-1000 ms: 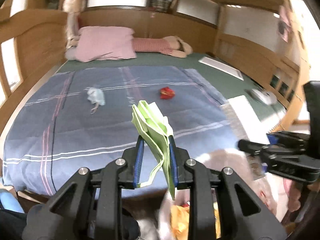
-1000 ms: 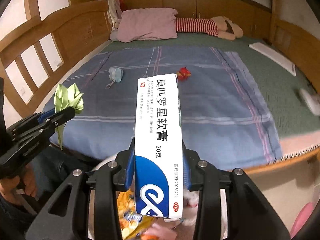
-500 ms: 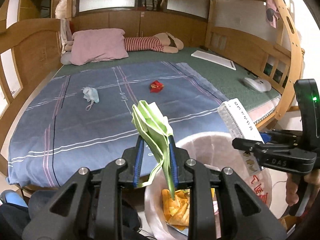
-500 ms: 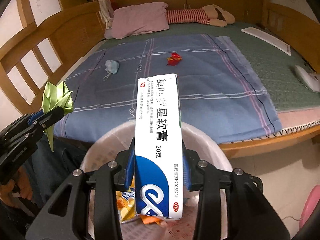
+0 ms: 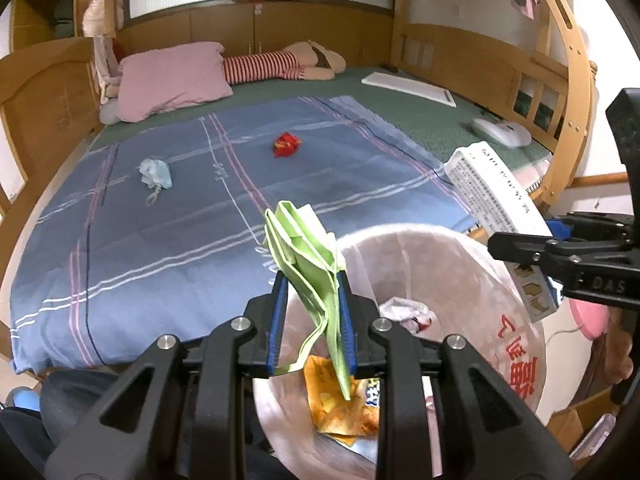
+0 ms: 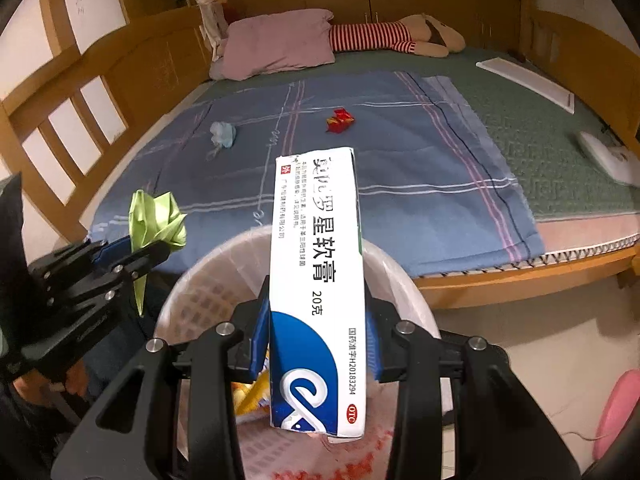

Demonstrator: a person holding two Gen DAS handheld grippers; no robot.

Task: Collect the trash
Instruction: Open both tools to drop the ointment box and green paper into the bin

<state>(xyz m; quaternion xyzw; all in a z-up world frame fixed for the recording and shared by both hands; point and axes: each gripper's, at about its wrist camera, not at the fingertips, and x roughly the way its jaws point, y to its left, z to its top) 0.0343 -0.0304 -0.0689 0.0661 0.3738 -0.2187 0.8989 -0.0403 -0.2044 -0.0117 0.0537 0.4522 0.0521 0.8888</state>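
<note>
My left gripper (image 5: 312,300) is shut on a folded green paper (image 5: 304,248) and holds it over the left rim of a white lined trash basket (image 5: 460,276). My right gripper (image 6: 316,328) is shut on a white and blue medicine box (image 6: 316,280) above the same basket (image 6: 200,292). The box also shows in the left wrist view (image 5: 496,200), and the green paper in the right wrist view (image 6: 154,220). On the blue blanket lie a crumpled face mask (image 5: 156,174) and a red wrapper (image 5: 286,144). Orange snack wrappers (image 5: 340,408) lie inside the basket.
The bed (image 5: 400,120) has a wooden frame, a pink pillow (image 5: 172,76), a striped plush doll (image 5: 280,66), a white flat board (image 5: 408,88) and a white device (image 5: 502,132). A pink object (image 6: 616,412) lies on the floor at right.
Both grippers have pulled back from the bed and come over the trash basket, which now fills the lower part of both views. Each still holds its item.
</note>
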